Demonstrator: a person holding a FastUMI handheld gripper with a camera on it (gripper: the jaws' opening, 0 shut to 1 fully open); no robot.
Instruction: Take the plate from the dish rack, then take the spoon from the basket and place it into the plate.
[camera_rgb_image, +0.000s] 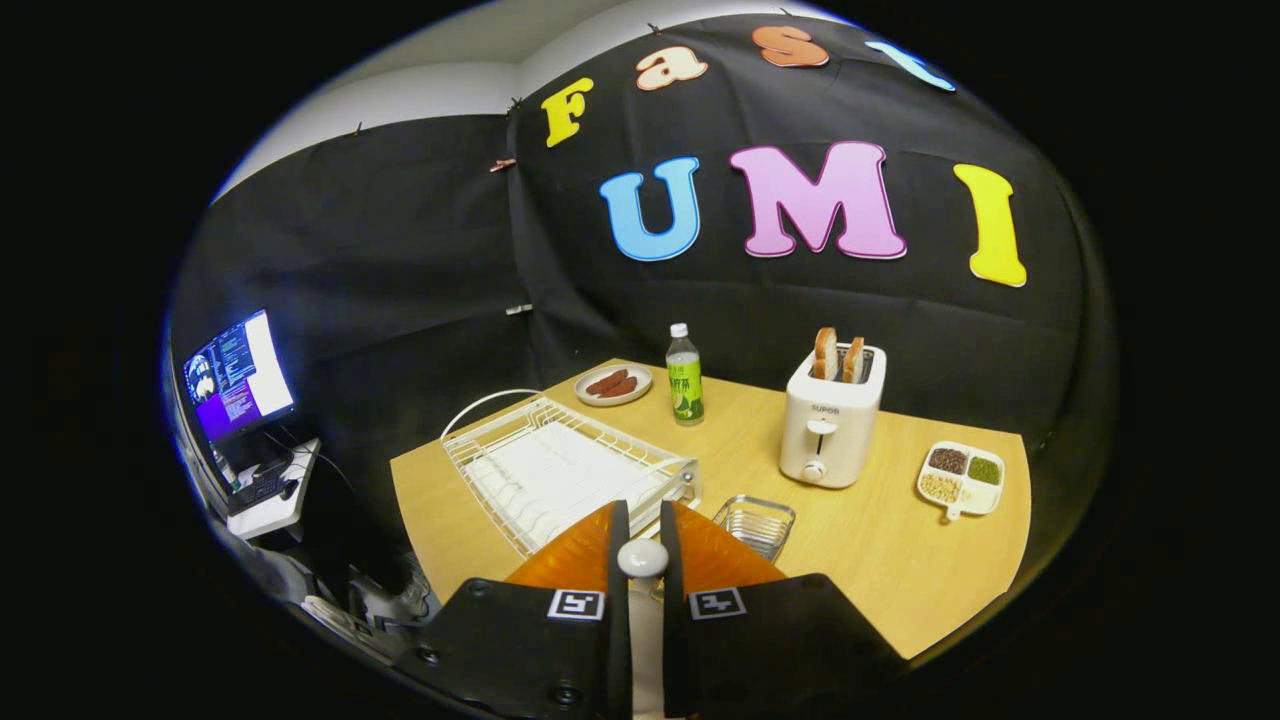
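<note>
My gripper (643, 520) is shut on a white spoon (642, 557). The spoon's rounded end shows between the fingers, and its stem runs back down the gap. Right under the fingers lies an orange plate (565, 565) on the wooden table, mostly hidden by the gripper body. Just beyond the fingertips stands the white wire dish rack (560, 465), with no dishes in it. A small clear wire basket (755, 522) sits to the right of the fingers, beside the plate's edge.
Beyond the rack are a small plate of sausages (613, 384) and a green-label bottle (684, 375). A white toaster (830, 420) with bread stands right of them, with a divided snack dish (960, 480) further right. A monitor (238, 375) sits off the table's left.
</note>
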